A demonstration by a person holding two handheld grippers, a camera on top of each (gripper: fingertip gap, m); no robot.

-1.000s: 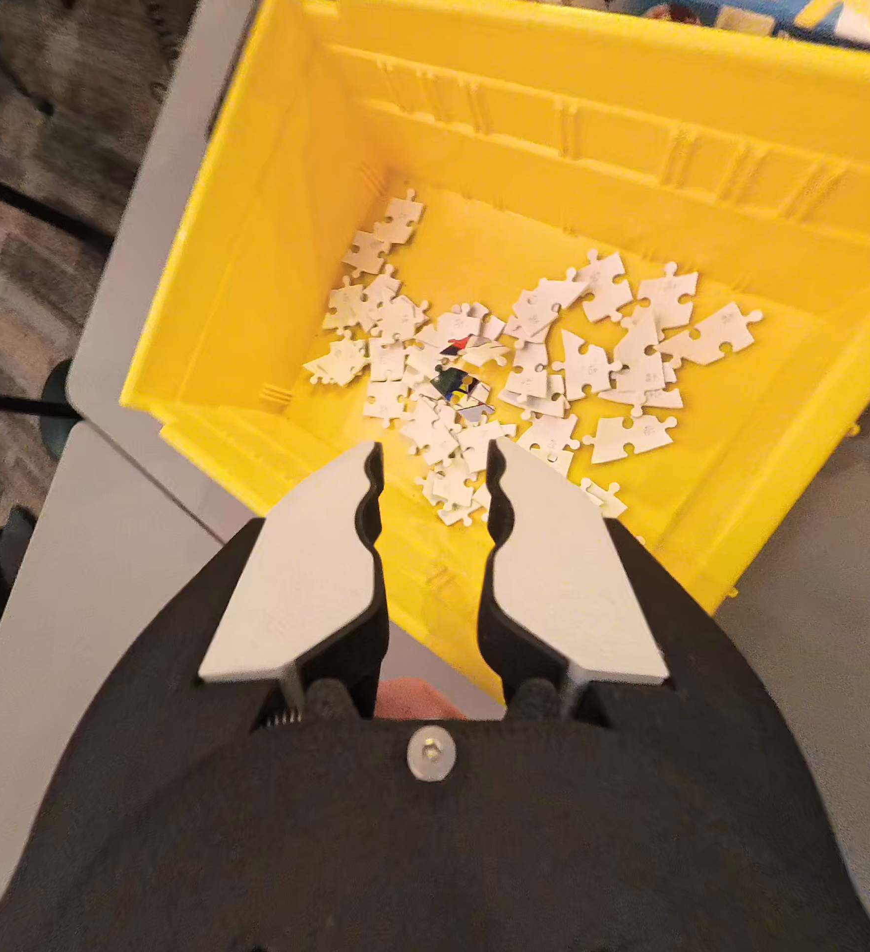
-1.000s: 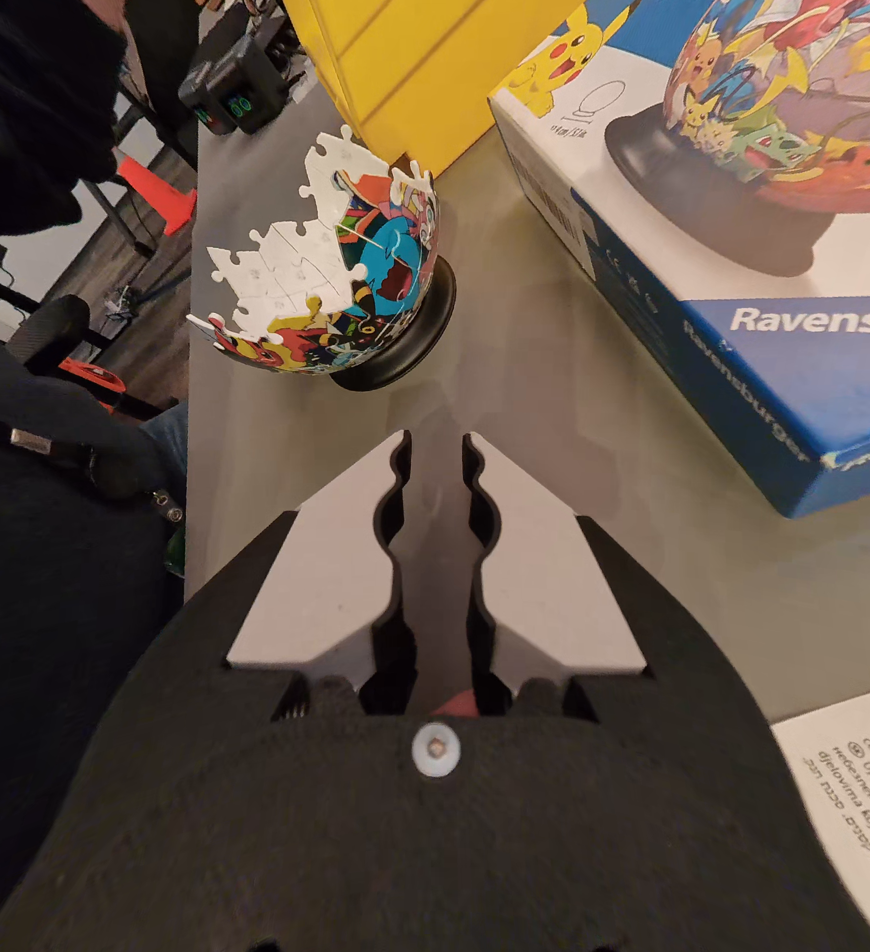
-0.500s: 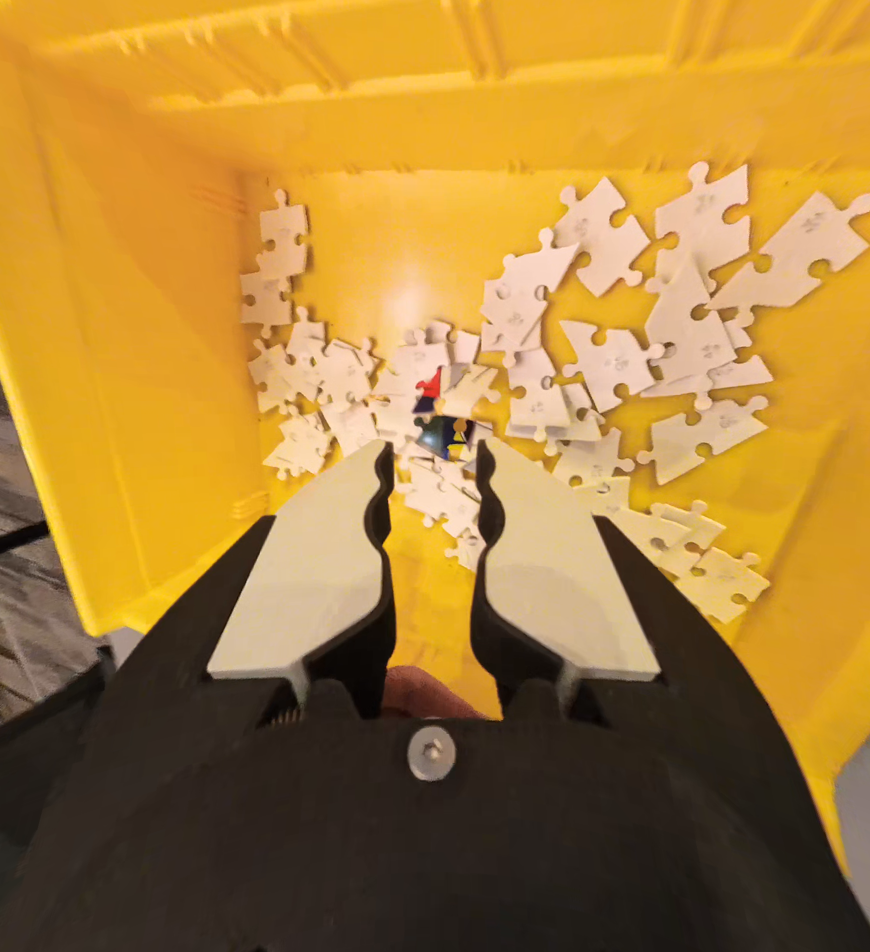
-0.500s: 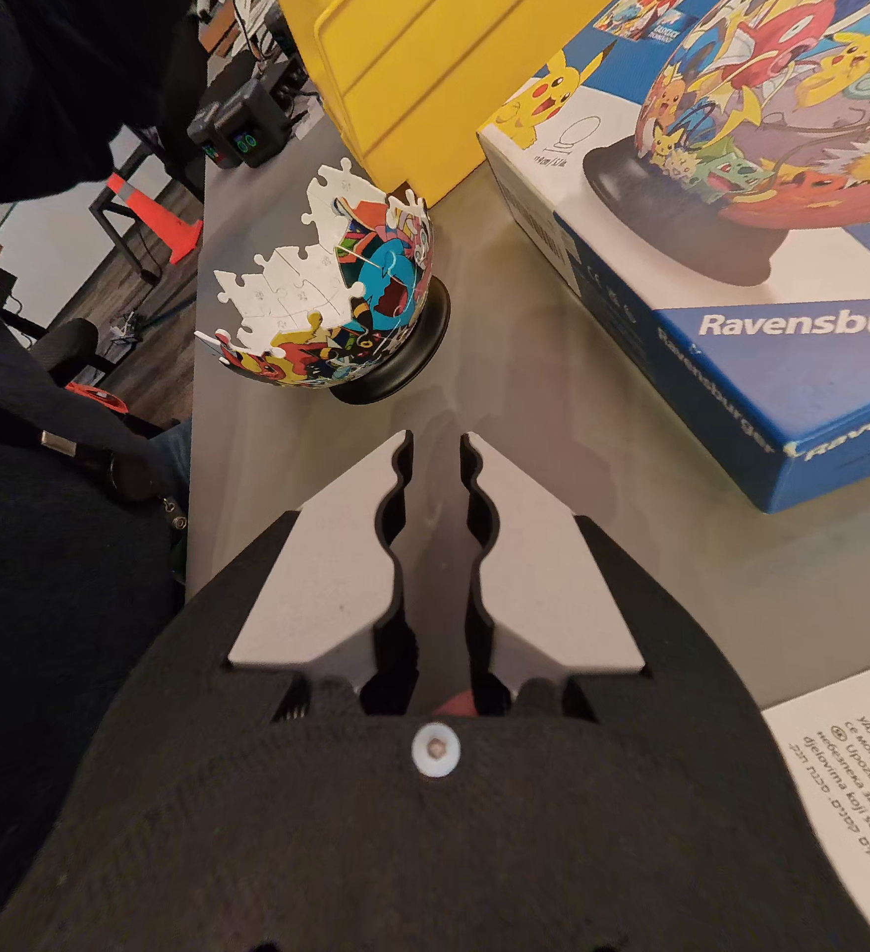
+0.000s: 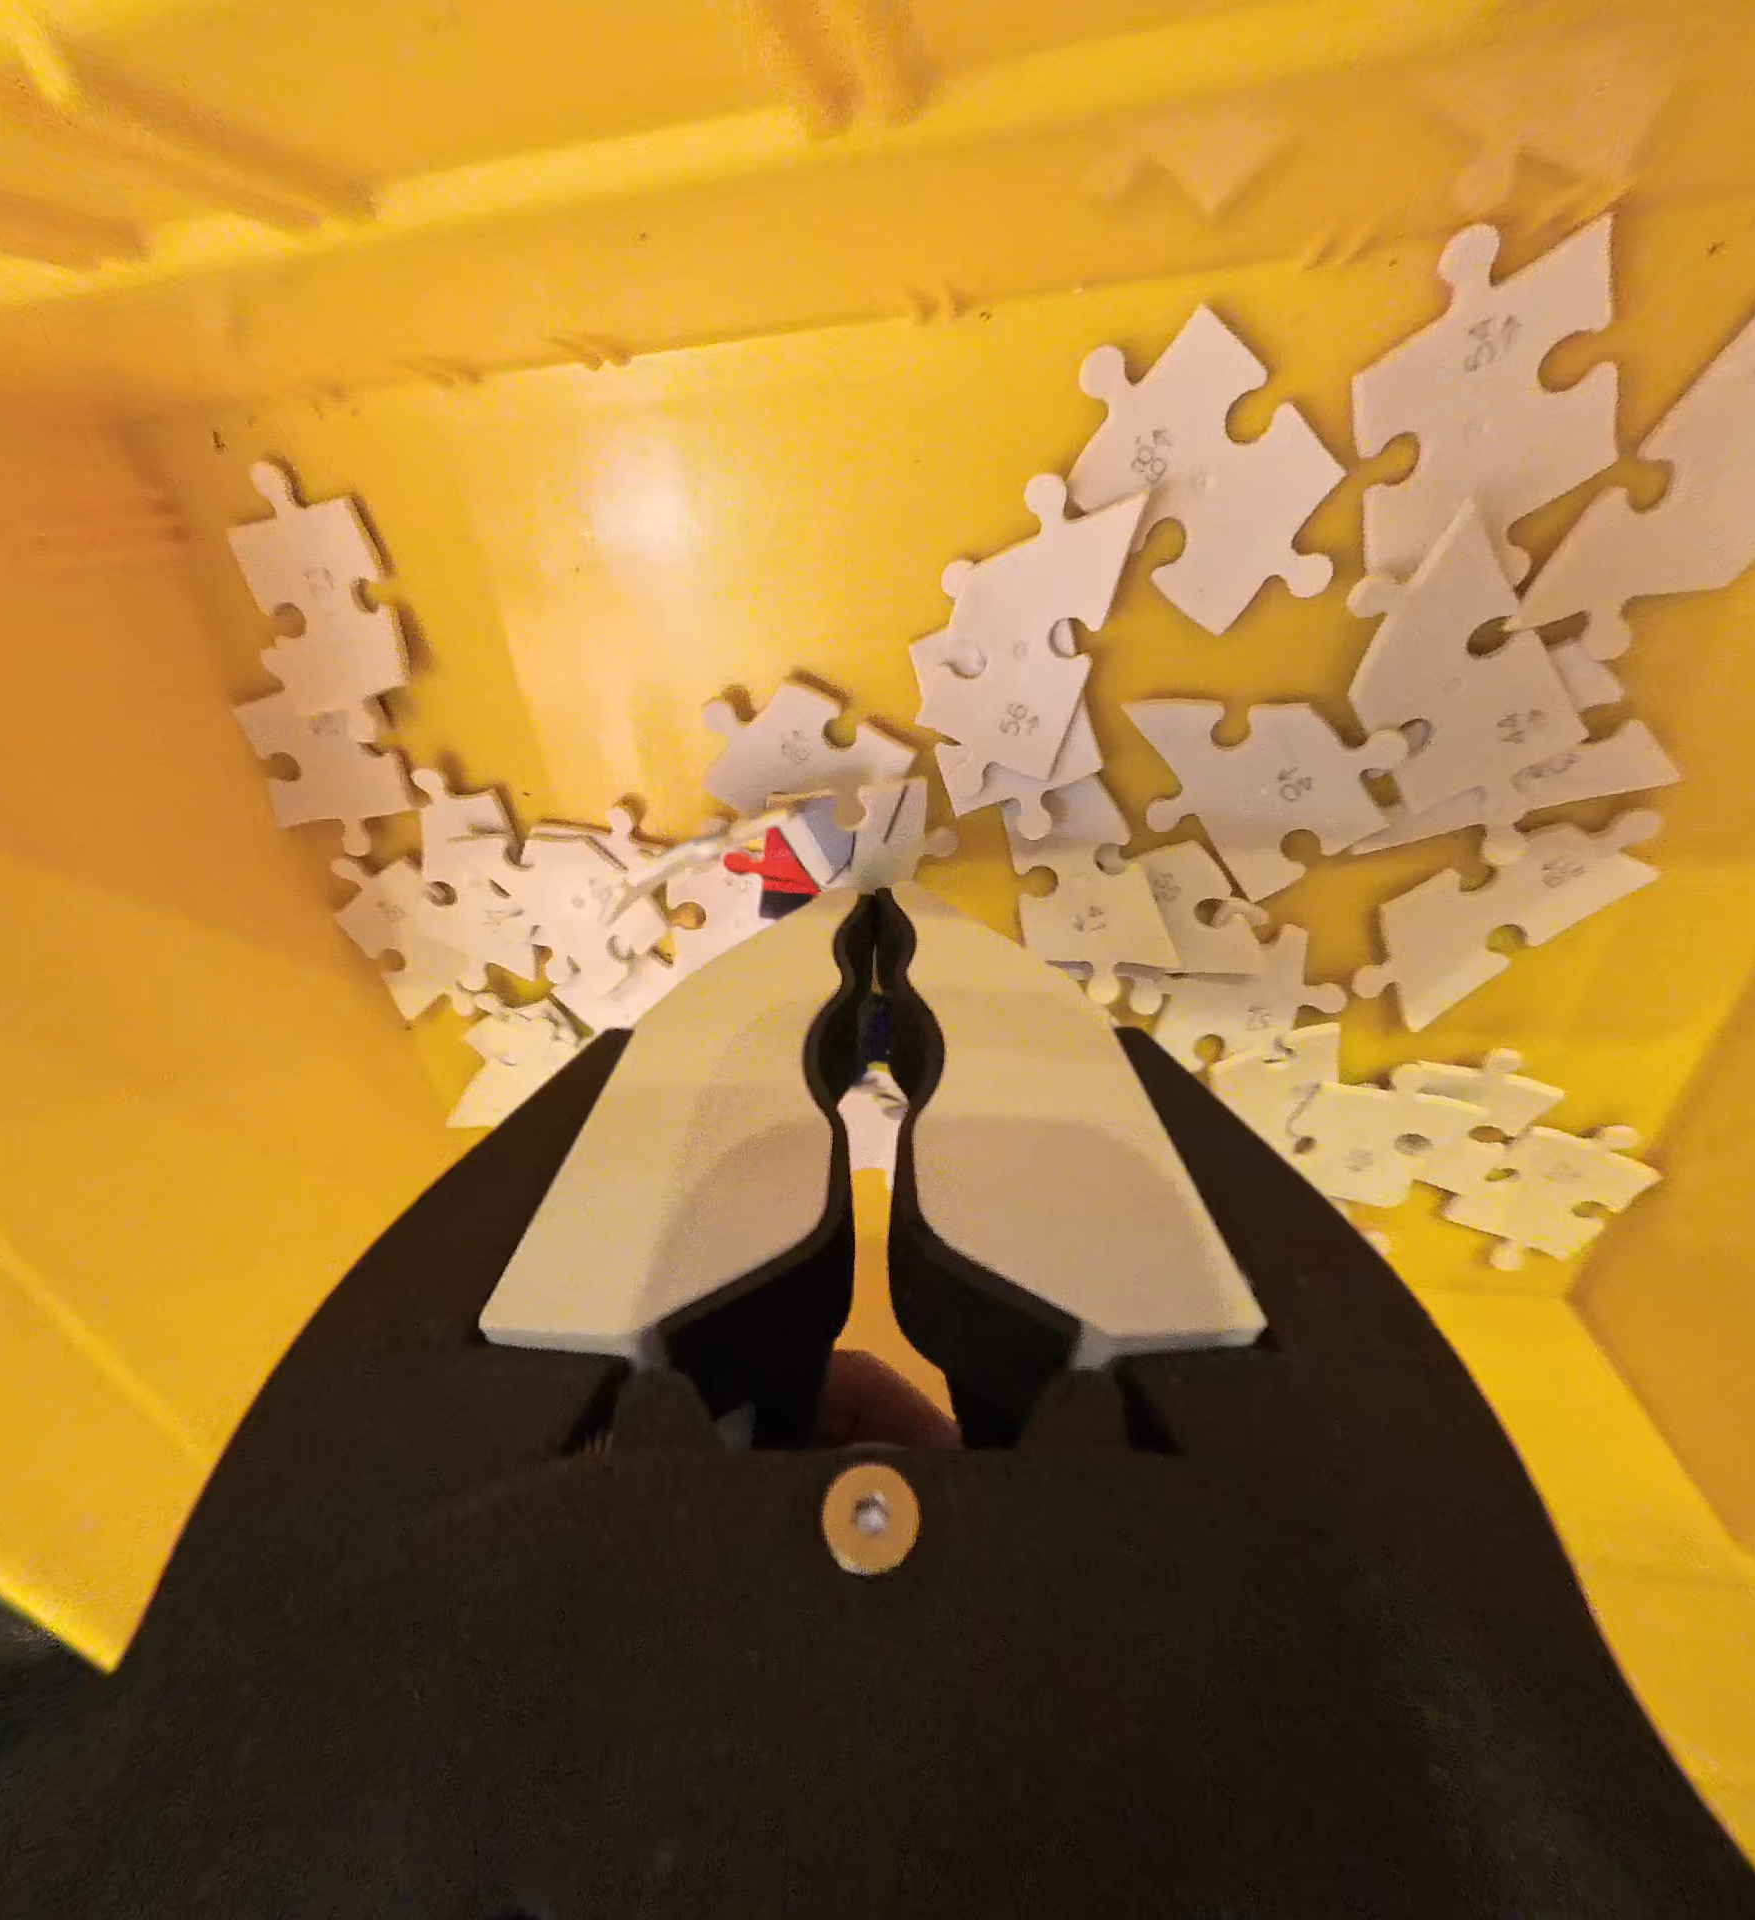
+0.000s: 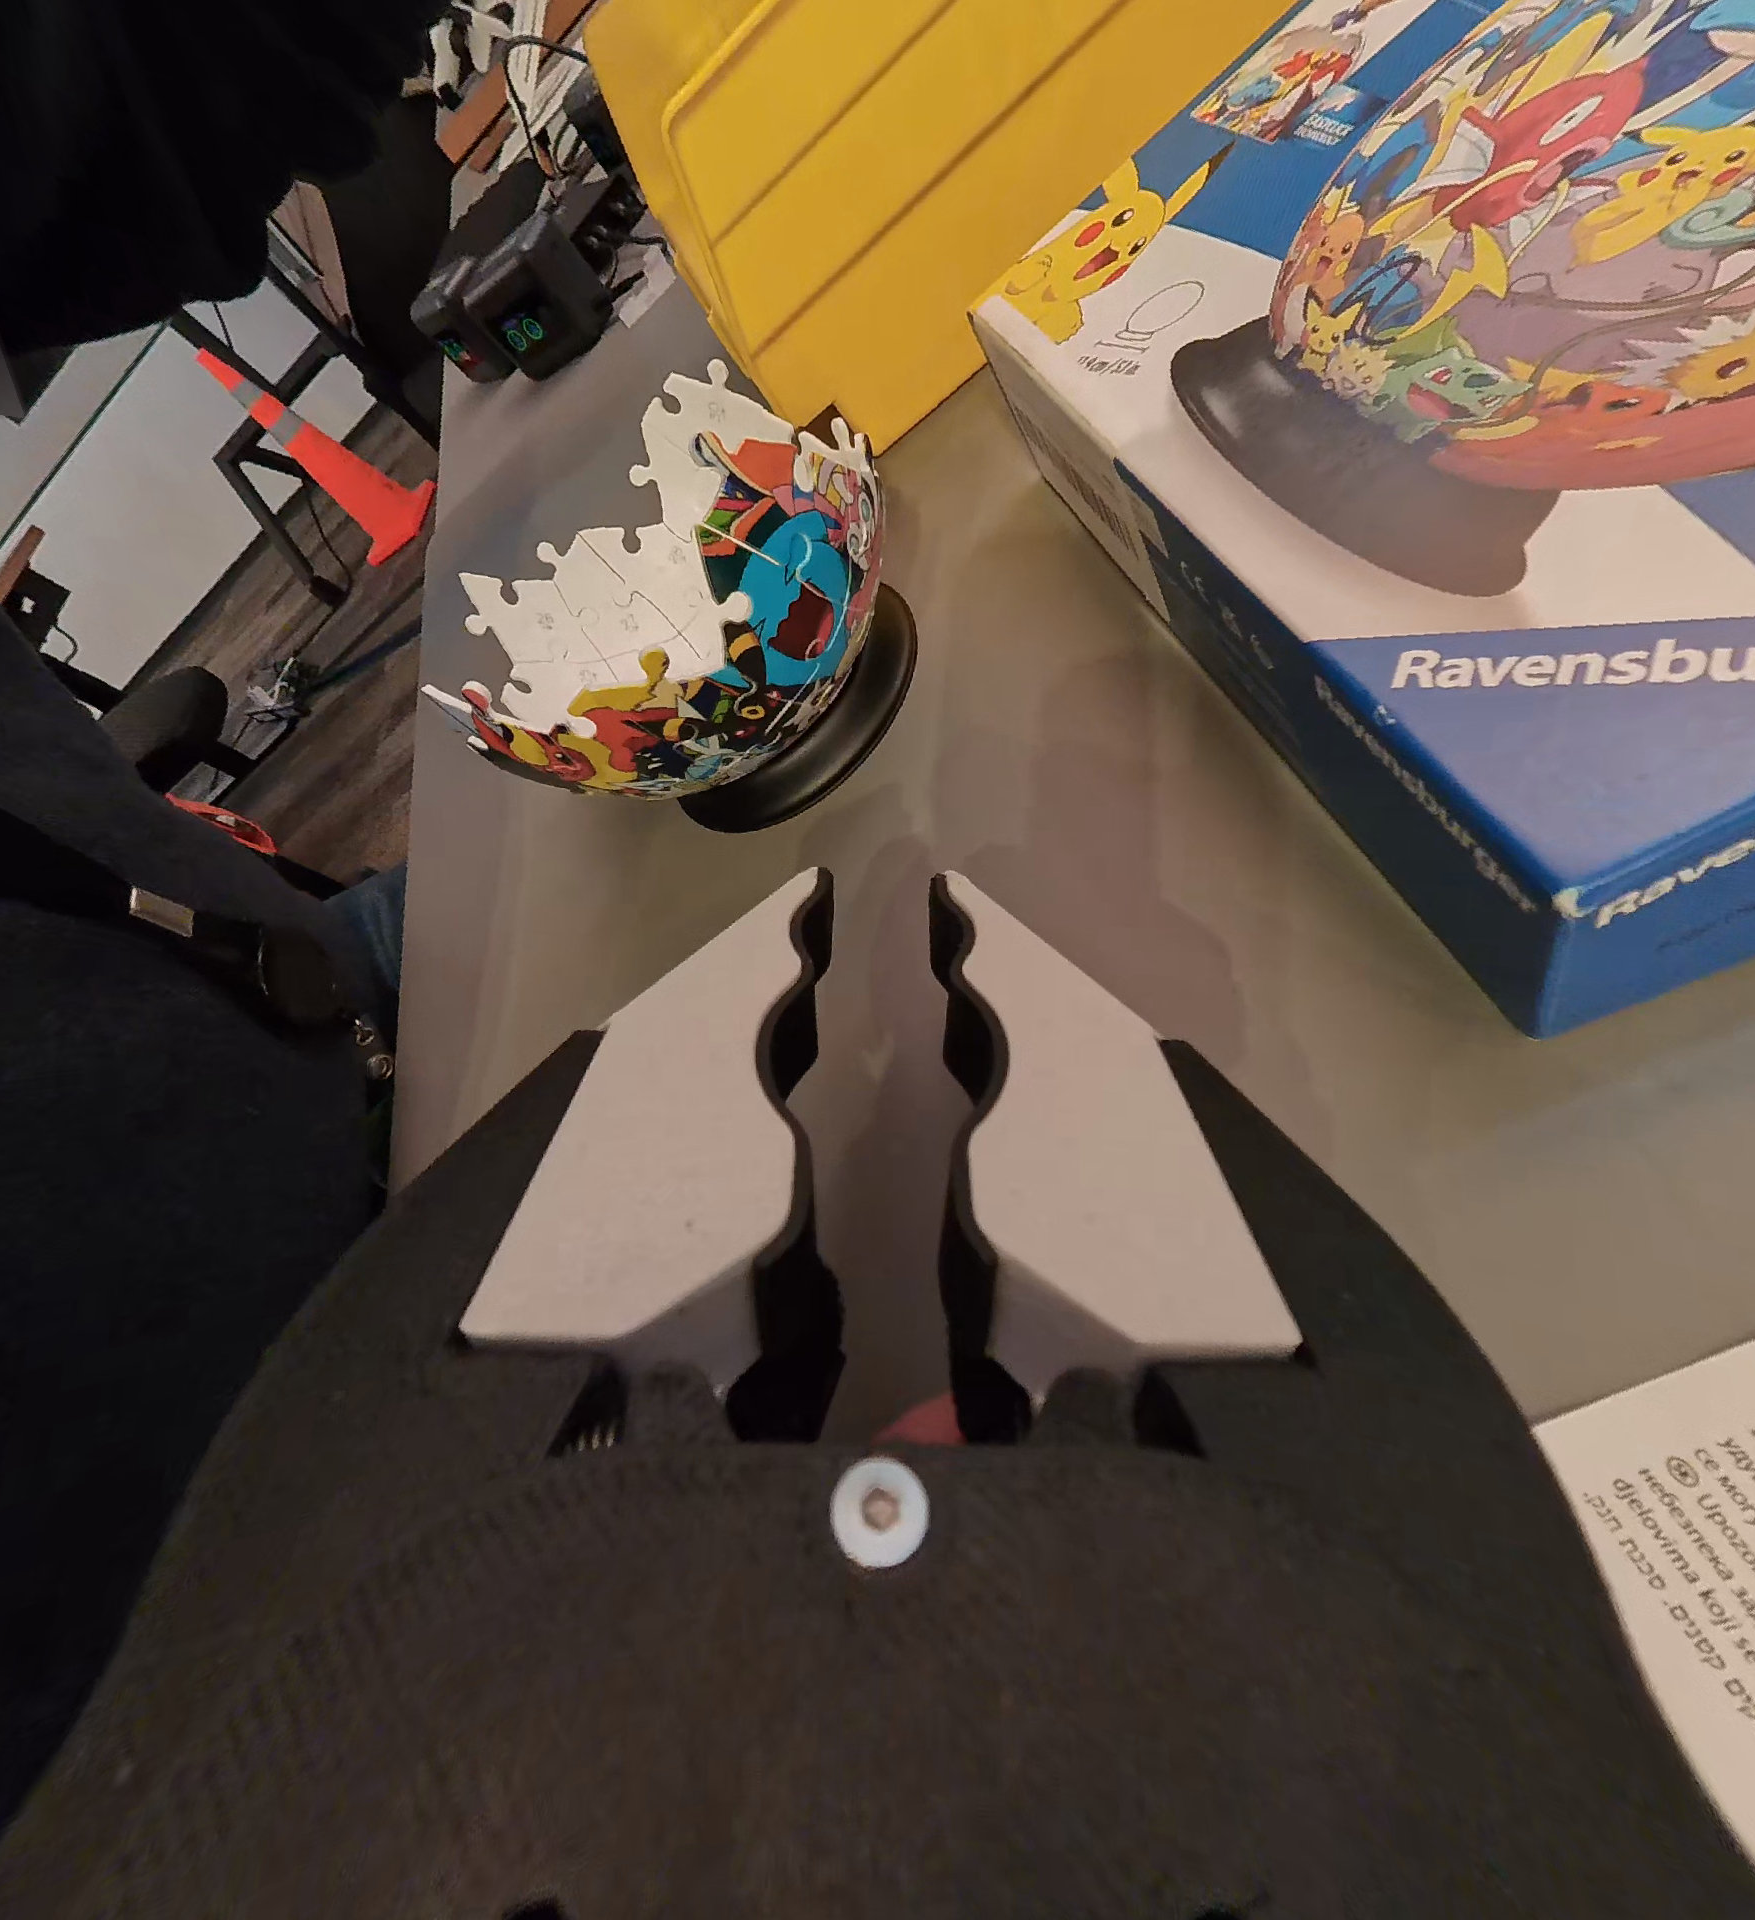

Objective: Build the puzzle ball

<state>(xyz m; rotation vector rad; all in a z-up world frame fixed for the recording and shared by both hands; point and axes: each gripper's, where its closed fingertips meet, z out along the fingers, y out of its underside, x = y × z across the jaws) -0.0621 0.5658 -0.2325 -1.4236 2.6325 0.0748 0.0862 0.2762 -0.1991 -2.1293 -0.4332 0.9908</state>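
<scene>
In the left wrist view my left gripper (image 5: pixel 875 902) is deep inside the yellow bin (image 5: pixel 177 1039). Its tips are pinched together on the edge of a white puzzle piece (image 5: pixel 892 831) that stands up from the pile. Several loose pieces (image 5: pixel 1268 769) lie white side up around it, and one shows a red printed corner (image 5: pixel 771 858). In the right wrist view my right gripper (image 6: pixel 881 894) is open and empty above the grey table. The half-built puzzle ball (image 6: pixel 686 623) sits on its black stand (image 6: pixel 831 748) just ahead and to the left of it.
The blue puzzle box (image 6: pixel 1475 582) lies at the right on the table. The yellow bin's outer wall (image 6: pixel 852 187) stands behind the ball. A printed sheet (image 6: pixel 1704 1579) lies at the lower right. A person in dark clothing (image 6: pixel 73 1143) is at the table's left edge.
My left gripper moved down into the bin and went from open to shut on a piece in the pile. My right gripper stayed open and drifted only slightly.
</scene>
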